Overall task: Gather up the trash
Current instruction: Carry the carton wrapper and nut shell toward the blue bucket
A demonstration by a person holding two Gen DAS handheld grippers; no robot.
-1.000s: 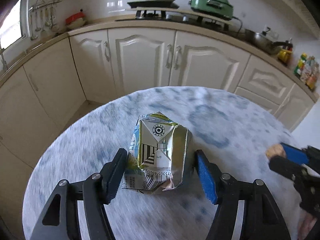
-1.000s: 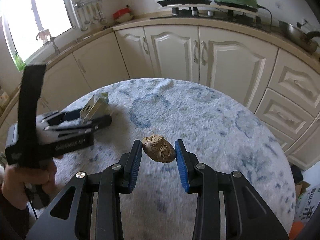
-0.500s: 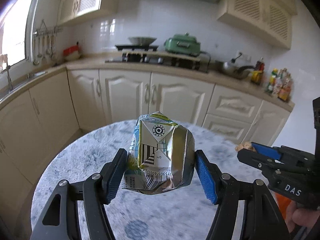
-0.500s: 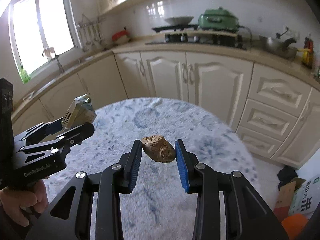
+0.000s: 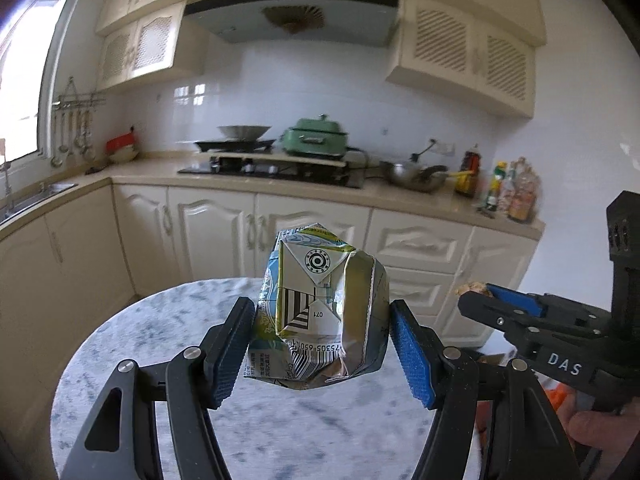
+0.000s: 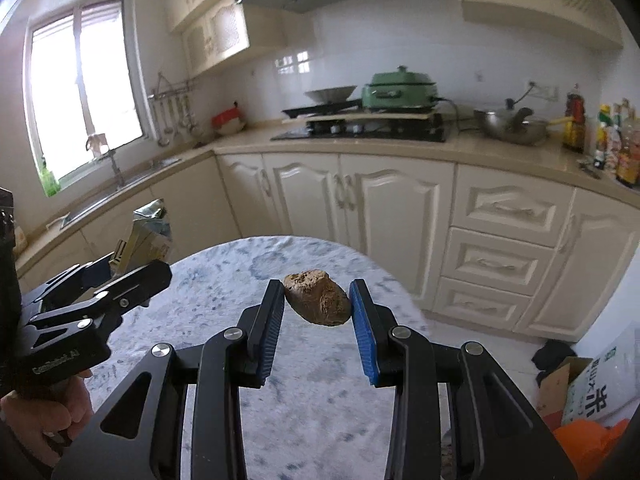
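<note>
Left tongs (image 5: 322, 350): clenched on a crushed drink carton (image 5: 324, 308), its sides pressed between the two blue pads; carried in the air above the bench, clear of its surface.
Crushed drink carton: dented and folded, silver foil lining showing on its right side, a barcode and black-and-white stripes on the printed face; in the right wrist view it shows at the far left (image 6: 146, 240), sticking up out of the left tongs (image 6: 120, 276).
Right tongs (image 6: 318, 306): clenched on a small brown lump (image 6: 318, 298), rough and rounded, pinched at both ends by the blue pads and held above the bench; what the lump is made of I cannot tell.
Right tongs from the left wrist view (image 5: 476, 296): at the right edge, pointing left, with only a tip of the brown lump (image 5: 472, 289) showing at the end.
Hands: a person's left hand (image 6: 44, 420) wraps the left handle at the near left; fingers of the right hand (image 5: 596, 436) show at the near right edge.
Bench (image 6: 224, 292): round top with a blue-and-white marbled pattern, lying below both pairs of tongs.
Far side: cream kitchen cabinets (image 6: 384, 208) under a counter carrying a gas hob (image 6: 360, 130), a green electric cooker (image 6: 400, 90), a steel wok (image 6: 512, 124) and sauce bottles (image 6: 608, 140).
Near right floor: a cardboard box (image 6: 560, 384) and something orange (image 6: 588, 444).
</note>
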